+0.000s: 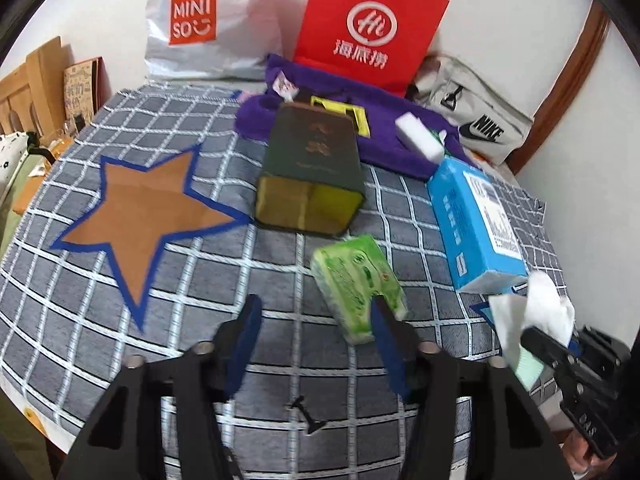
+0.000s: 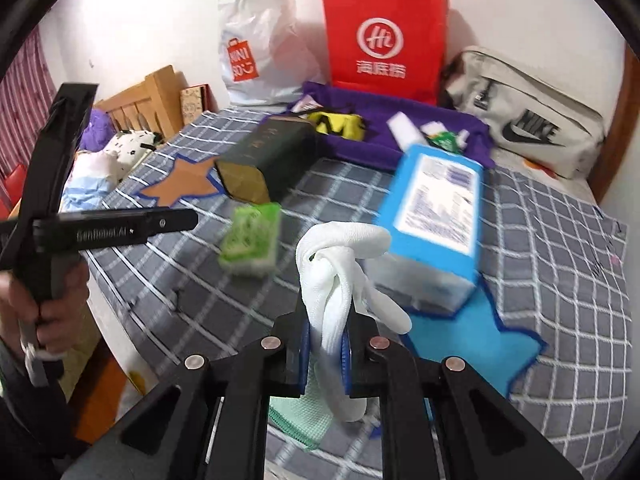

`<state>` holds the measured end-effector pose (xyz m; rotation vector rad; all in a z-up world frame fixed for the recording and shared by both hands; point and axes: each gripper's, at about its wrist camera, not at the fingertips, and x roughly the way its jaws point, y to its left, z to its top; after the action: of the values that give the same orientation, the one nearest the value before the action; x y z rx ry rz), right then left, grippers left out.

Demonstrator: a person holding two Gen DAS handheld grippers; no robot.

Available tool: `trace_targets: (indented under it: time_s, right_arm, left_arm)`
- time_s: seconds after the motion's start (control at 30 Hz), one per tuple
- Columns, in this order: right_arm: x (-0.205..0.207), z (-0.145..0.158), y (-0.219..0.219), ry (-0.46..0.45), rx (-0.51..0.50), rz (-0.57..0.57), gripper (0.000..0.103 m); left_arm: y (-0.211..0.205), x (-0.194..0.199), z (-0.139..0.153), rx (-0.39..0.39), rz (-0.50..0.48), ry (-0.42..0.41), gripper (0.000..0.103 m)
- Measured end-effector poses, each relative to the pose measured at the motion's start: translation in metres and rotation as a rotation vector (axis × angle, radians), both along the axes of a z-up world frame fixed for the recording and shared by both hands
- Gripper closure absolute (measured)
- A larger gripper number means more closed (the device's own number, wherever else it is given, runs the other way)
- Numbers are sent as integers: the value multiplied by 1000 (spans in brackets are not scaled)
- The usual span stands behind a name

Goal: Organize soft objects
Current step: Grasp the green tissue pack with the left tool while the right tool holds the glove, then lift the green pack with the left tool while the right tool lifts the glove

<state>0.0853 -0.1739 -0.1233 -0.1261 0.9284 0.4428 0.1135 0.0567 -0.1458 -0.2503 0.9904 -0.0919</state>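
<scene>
The right gripper (image 2: pixel 326 344) is clamped tight on a bunched white cloth (image 2: pixel 338 276), which sticks up between its blue-padded fingers (image 2: pixel 304 354) and hangs out below them, above a pale green cloth (image 2: pixel 300 416) lying on the bed. The left gripper (image 1: pixel 316 320) stands with its fingers apart and nothing between them; a green tissue pack (image 1: pixel 358 284) lies on the bedspread just beyond its right-hand fingertip. The surface is a grey checked bedspread (image 1: pixel 192 272) bearing an orange star patch (image 1: pixel 144 216) and a blue star patch (image 2: pixel 472 336). A blue tissue box (image 2: pixel 434 208) lies by the blue star, a dark green tin (image 1: pixel 312 172) on its side near the middle, and a purple towel (image 1: pixel 392 152) behind it. Against the white wall lean a red paper bag (image 1: pixel 368 28), a white Miniso bag (image 1: pixel 208 24) and a grey Nike bag (image 2: pixel 528 120).
</scene>
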Motion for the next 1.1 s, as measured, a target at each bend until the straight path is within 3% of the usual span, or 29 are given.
trace_targets:
  time_s: [0.33, 0.57, 0.73, 0.8, 1.1]
  right_arm:
    - [4, -25, -49, 18, 5, -83, 91]
    - [16, -43, -58, 53, 39, -108, 90]
    - [22, -55, -58, 70, 63, -112, 86]
    - [24, -60, -58, 75, 68, -111, 86]
    - [28, -73, -65, 81, 151, -135, 83]
  left_arm:
    - [-30, 25, -19, -18, 0, 44, 44]
    - [-51, 40, -34, 23, -5, 67, 44]
    - [-55, 43, -42, 2, 15, -9, 43]
    - [-53, 46, -47, -4, 18, 2, 43]
    - [-72, 55, -47, 127, -54, 8, 39]
